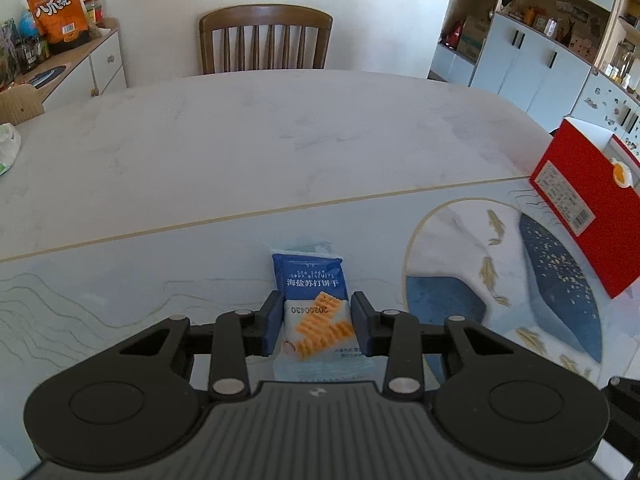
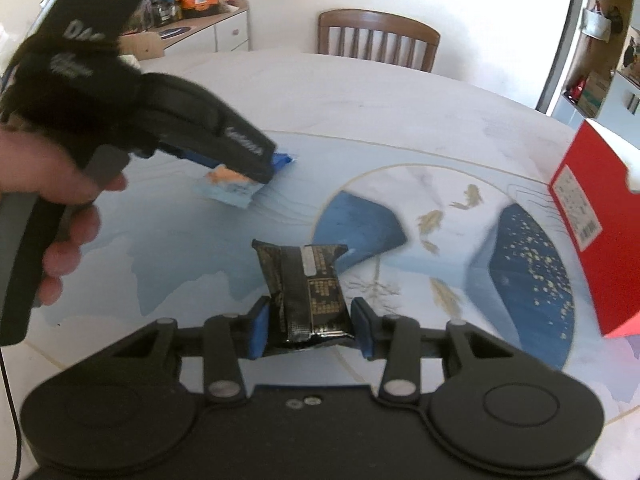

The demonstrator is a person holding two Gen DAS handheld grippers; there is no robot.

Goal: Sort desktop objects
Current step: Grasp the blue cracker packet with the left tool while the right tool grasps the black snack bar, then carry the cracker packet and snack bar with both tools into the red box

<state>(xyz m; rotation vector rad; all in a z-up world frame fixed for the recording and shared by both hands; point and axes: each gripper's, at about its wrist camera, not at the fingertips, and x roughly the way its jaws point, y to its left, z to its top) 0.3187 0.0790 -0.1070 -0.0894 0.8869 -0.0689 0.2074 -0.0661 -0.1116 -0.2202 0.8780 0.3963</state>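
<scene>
- Our left gripper (image 1: 316, 326) has its blue pads on either side of a biscuit packet (image 1: 314, 312); the jaws are closed onto the packet's sides.
- The biscuit packet is blue at its far end and white nearer us, with orange waffle-cut crackers printed on it, "SEA SALT SODA BISCUITS" and the date 20250430 reading upside down from the left wrist camera.
- From the right wrist camera we see the same packet (image 2: 240, 184) under the left gripper (image 2: 264, 176), blurred, over the pale blue part of the mat (image 2: 168, 232) toward the table's left side; whether it touches the mat we cannot tell.
- Our right gripper (image 2: 310, 326) clamps a black packet (image 2: 308, 292) between its blue pads, jaws closed on its sides.
- The black packet is glossy and crinkled, with small gold print, a boxed panel of text and a pale strip; its far end sticks out beyond the fingers.
- A red box (image 2: 596, 220) stands tilted near the table's right edge, label and barcode facing us.
- A wooden chair (image 1: 266, 38) stands at the table's (image 1: 260, 132) far edge.
</scene>
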